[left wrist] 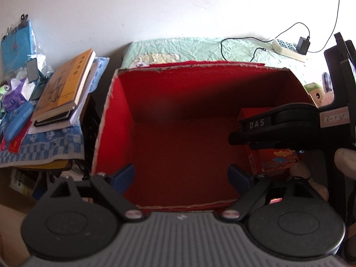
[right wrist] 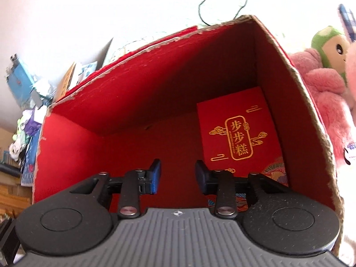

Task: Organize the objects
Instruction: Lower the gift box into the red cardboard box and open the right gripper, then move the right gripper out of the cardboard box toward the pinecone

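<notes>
A large open cardboard box (left wrist: 106,115) lined in red fills both views. Inside it, against the right wall, lies a small red gift box (right wrist: 235,129) with gold characters; the left wrist view shows only part of it (left wrist: 278,162) under the other gripper. My left gripper (left wrist: 181,173) hangs over the big box's near side, jaws wide apart with nothing between them. My right gripper (right wrist: 178,169) reaches down into the box just left of the gift box, its blue pads apart and holding nothing. From the side it (left wrist: 233,138) enters from the right.
A stack of books (left wrist: 64,84) lies on a blue checkered cloth (left wrist: 44,146) left of the box, amid clutter. Behind the box are a green quilt (left wrist: 195,49) and a power strip (left wrist: 287,46) with a cable. A pink plush toy (right wrist: 324,93) presses against the box's right wall.
</notes>
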Demonstrator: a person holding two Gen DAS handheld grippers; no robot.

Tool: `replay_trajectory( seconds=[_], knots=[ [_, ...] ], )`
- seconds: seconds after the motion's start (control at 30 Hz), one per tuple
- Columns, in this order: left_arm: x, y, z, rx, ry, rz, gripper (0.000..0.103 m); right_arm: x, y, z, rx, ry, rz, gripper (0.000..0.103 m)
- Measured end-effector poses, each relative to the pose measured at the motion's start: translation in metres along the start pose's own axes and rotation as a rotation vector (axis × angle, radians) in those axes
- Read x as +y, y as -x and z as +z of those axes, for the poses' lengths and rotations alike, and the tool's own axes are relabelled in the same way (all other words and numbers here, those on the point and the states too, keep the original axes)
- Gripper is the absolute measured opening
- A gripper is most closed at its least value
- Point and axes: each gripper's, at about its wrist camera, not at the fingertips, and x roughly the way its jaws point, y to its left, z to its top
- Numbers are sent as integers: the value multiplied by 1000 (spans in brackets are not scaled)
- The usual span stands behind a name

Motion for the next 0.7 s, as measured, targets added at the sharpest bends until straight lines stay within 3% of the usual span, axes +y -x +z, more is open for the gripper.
replay_trajectory(
  seconds=[0.13, 0.47, 0.7],
  knots=[
    [-5, -3, -2, 12, -17, -11, 92, -6, 4, -3, -33, 24, 65, 37],
    [-9, -4, 0, 14, -26, -32, 93, -13, 48, -23, -193, 21, 61, 37],
    [-14, 0, 0, 8, -44, -33, 93, -9, 55, -40, -271, 32, 33, 36]
  ],
)
